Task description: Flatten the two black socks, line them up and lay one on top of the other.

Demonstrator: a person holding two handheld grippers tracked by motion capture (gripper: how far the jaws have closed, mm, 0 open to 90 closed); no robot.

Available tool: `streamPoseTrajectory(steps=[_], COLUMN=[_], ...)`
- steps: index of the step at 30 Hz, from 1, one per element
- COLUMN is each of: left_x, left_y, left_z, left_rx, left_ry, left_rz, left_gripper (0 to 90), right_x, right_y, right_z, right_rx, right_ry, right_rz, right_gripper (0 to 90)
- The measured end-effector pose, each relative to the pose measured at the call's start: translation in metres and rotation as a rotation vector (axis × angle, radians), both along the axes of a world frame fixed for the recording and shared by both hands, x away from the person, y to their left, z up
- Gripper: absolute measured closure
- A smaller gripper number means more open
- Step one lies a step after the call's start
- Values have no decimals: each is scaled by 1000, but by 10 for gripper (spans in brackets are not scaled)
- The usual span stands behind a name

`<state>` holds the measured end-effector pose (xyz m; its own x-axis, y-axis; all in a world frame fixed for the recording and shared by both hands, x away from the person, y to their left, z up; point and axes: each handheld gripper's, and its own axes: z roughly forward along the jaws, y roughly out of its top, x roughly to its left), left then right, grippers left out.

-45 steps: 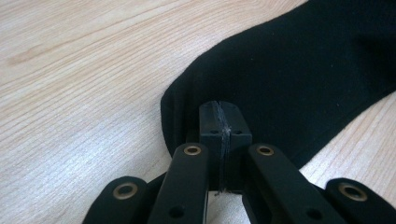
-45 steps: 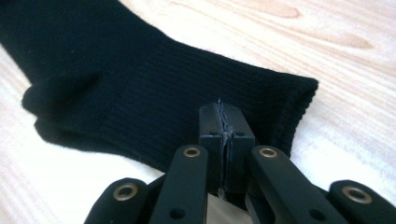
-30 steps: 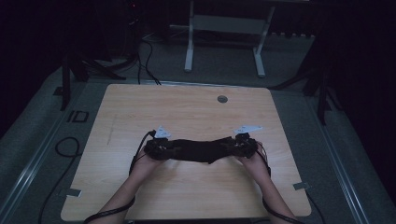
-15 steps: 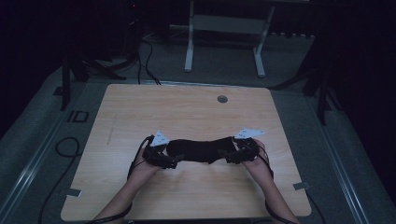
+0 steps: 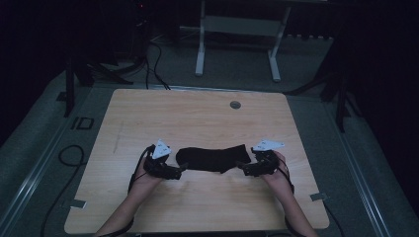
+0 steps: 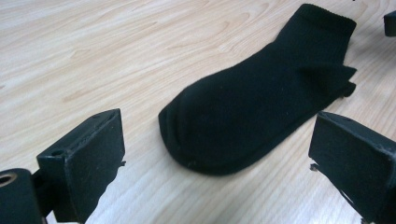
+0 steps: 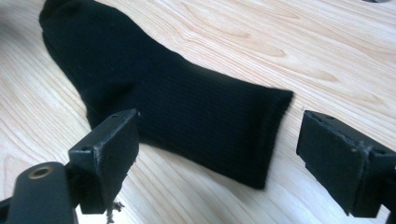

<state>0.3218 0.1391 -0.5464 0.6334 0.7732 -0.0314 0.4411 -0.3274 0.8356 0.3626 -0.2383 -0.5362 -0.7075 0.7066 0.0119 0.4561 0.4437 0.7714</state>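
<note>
A black sock [image 5: 212, 158] lies flat on the wooden table [image 5: 197, 118], toe to the left and cuff to the right. My left gripper [image 5: 182, 170] sits just left of the toe, apart from it. Its jaws have just been opening and stand wide, with the sock's toe [image 6: 252, 112] on the table ahead of them, untouched. At the cuff end my right gripper [image 5: 242, 169] has also just been opening. The ribbed cuff [image 7: 177, 102] rests on the table between its spread jaws, and neither pad presses on it.
A round grey grommet [image 5: 235, 104] sits in the table near its far edge. Behind the table a white metal stand [image 5: 237, 24] is on the floor. Cables [image 5: 69, 153] trail along the floor to the left. Bare wood surrounds the sock.
Both grippers were closed on the sock's ends and have let go. The left gripper has drawn back a little from the toe. The sock now lies loose on the table.
</note>
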Motion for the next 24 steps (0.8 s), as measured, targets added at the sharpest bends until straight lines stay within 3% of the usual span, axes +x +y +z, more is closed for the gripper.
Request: streamPoseTrajectory(steps=[13,19,24], left_x=[-20,-27,-36], left_y=[31,41,48], left_z=[-10,-14,-13], left_rx=[-17,-22,-39], left_ry=[6,23,19], left_rz=[51,54,60], left_gripper=[39,39,39], right_x=[-12,-18,-26], right_y=[-46,-63,-77], right_z=[-7,-14,-16], right_rx=[-7,-9,6], right_ry=[-14,2,-16], right_rz=[-64,-99,-133], right_gripper=[126,128,128])
